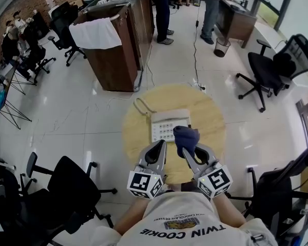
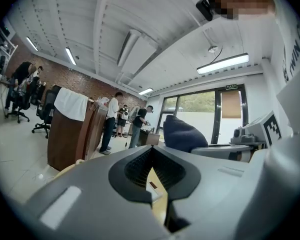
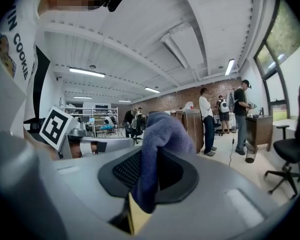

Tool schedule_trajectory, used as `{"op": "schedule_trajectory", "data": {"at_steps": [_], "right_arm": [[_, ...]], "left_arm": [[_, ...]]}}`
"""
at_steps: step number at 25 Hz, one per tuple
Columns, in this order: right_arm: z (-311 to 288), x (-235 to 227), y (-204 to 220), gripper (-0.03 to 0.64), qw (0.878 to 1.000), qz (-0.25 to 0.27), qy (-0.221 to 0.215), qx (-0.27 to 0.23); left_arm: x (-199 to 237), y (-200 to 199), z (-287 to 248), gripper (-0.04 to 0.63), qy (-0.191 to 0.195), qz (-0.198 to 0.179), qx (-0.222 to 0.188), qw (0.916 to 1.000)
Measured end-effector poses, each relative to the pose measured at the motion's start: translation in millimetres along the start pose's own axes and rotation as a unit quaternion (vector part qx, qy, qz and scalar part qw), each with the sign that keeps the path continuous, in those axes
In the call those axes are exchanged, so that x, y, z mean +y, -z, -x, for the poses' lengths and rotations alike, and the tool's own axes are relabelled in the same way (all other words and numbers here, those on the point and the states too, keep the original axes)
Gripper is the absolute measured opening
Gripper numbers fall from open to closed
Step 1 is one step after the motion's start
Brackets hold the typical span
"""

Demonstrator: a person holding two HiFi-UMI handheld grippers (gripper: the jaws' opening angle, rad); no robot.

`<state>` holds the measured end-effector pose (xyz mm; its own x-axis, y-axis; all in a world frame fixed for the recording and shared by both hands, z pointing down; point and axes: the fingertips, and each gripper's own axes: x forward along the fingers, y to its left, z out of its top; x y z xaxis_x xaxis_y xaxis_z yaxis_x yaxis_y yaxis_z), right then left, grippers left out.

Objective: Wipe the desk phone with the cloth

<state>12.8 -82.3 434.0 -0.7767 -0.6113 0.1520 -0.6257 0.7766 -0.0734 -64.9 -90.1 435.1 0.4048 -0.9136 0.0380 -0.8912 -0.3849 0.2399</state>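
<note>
A white desk phone [image 1: 169, 125] with a keypad lies on a round wooden table [image 1: 138, 137]; its handset [image 1: 142, 107] rests at the table's far left on a cord. My right gripper [image 1: 187, 150] is shut on a dark blue cloth [image 1: 186, 139], held just above the phone's near right corner. In the right gripper view the cloth [image 3: 157, 149] bulges up out of the closed jaws. My left gripper [image 1: 159, 148] hovers over the table just in front of the phone, jaws shut with nothing in them. The left gripper view shows the cloth [image 2: 184, 135] to its right.
A wooden counter [image 1: 118, 50] with a white towel [image 1: 96, 33] draped over it stands beyond the table. Black office chairs [image 1: 269, 70] stand right and at the lower left [image 1: 66, 188]. People stand at desks in the far background. A cable [image 1: 195, 45] runs over the floor.
</note>
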Motion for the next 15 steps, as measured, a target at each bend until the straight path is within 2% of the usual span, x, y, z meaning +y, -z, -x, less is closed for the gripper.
{"op": "schedule_trajectory", "data": {"at_steps": [4,15], "right_arm": [[6,3,9,0.064,1.000,0.005,0.003,0.003],[9,8,15,0.064,1.000,0.009,0.002,0.004]], "left_arm": [[-6,-4,4,-0.008,0.002,-0.015,-0.010,0.9998],[-13,1,2,-0.008,0.008,-0.011,-0.007,0.9999]]}}
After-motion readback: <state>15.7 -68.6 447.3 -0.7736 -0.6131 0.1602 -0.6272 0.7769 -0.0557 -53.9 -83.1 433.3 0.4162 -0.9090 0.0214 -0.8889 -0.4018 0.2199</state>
